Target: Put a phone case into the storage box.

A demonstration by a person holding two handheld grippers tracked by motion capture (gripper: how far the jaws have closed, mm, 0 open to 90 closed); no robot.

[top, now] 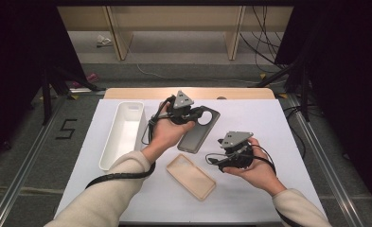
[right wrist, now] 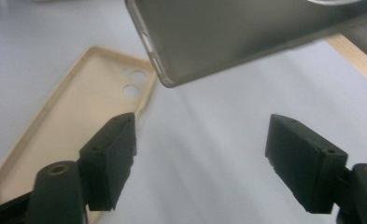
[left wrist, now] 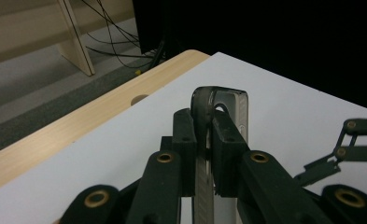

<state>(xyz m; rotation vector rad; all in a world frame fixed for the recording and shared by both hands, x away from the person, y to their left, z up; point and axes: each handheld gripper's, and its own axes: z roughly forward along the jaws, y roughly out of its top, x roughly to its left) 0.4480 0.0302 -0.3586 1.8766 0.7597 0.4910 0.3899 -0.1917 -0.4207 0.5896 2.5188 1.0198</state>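
The left claw (top: 189, 113) is clamped on the top edge of a grey phone case (top: 199, 129), near its round camera cutout, and holds it lifted off the white bench (top: 264, 127); the case hangs down and away from the claw toward the person. The right claw (top: 220, 150) stands wide with nothing between its pads, just below and beside the lower end of the grey case. A beige phone case (top: 191, 176) lies flat on the bench beside the right claw. A white tray (top: 122, 134) sits beyond the left hand.
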